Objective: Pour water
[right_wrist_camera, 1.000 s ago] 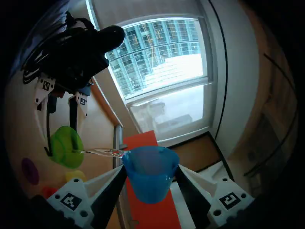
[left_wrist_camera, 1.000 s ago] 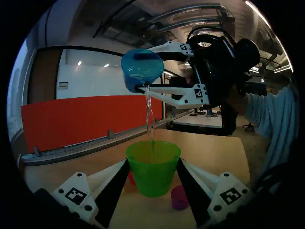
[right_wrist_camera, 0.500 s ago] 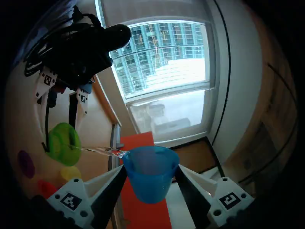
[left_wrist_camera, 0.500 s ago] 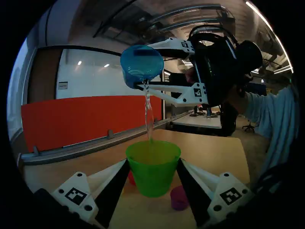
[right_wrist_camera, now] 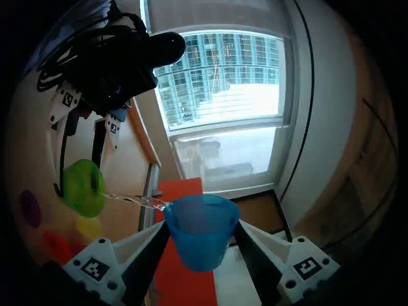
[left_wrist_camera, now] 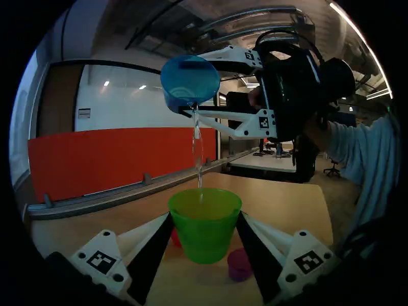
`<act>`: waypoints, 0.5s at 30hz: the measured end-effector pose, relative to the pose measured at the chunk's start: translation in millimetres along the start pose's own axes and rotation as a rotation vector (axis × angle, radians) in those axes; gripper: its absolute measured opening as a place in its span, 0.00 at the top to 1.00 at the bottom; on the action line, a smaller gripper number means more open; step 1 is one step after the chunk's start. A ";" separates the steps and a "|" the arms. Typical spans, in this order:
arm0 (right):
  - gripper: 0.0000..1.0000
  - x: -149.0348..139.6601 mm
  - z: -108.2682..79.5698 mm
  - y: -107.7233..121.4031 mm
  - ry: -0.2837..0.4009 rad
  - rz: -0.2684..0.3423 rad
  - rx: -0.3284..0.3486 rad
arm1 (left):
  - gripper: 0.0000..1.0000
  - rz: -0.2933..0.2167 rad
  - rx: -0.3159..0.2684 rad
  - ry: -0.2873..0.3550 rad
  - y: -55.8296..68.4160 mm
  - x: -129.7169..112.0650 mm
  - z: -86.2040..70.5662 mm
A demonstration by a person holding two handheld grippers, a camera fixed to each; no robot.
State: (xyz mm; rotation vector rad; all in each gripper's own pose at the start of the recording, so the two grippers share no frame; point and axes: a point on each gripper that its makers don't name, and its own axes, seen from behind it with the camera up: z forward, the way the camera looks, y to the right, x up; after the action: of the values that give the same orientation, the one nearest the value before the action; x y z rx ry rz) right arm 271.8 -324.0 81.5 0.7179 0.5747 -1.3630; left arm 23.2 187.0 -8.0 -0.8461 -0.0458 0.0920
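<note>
My left gripper (left_wrist_camera: 205, 232) is shut on a green cup (left_wrist_camera: 205, 223), held upright above the wooden table (left_wrist_camera: 285, 199). High above it my right gripper (left_wrist_camera: 204, 84) is shut on a blue cup (left_wrist_camera: 188, 81), tipped on its side with its mouth facing me. A thin stream of water (left_wrist_camera: 197, 148) falls from its rim into the green cup. In the right gripper view the blue cup (right_wrist_camera: 201, 230) sits between my right gripper's (right_wrist_camera: 202, 239) fingers, water (right_wrist_camera: 135, 200) runs to the green cup (right_wrist_camera: 81, 187), and my left gripper (right_wrist_camera: 84, 153) holds that cup.
A purple cup (left_wrist_camera: 238, 263) and a red one (left_wrist_camera: 176, 237) stand on the table below the green cup. Purple (right_wrist_camera: 29, 209), yellow (right_wrist_camera: 89, 225) and red (right_wrist_camera: 57, 246) cups appear in the right gripper view. An orange partition (left_wrist_camera: 112, 155) runs behind the table. A sleeve (left_wrist_camera: 370, 153) is at right.
The blue cup has risen a little and tipped further, its mouth turning more toward me. The water stream has thinned. The green cup has stayed in place.
</note>
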 end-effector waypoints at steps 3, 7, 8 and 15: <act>0.11 1.5 2.0 0.2 0.001 -0.017 0.000 | 0.15 -0.002 0.000 0.001 0.2 0.1 -0.1; 0.11 3.0 4.0 1.6 0.000 -0.049 -0.003 | 0.16 -0.003 -0.001 0.002 -0.2 0.1 0.3; 0.11 3.4 4.4 2.0 -0.001 -0.057 -0.004 | 0.16 -0.003 -0.001 0.002 -0.3 0.1 0.5; 0.11 7.4 6.2 5.1 0.002 -0.094 -0.010 | 0.15 -0.006 -0.001 0.002 -0.8 -0.8 1.1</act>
State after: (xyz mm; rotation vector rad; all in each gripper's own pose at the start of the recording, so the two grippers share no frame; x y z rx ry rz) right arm 277.5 -333.2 80.8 0.6917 0.6226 -1.4453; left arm 22.4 187.2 -6.7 -0.8472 -0.0467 0.0859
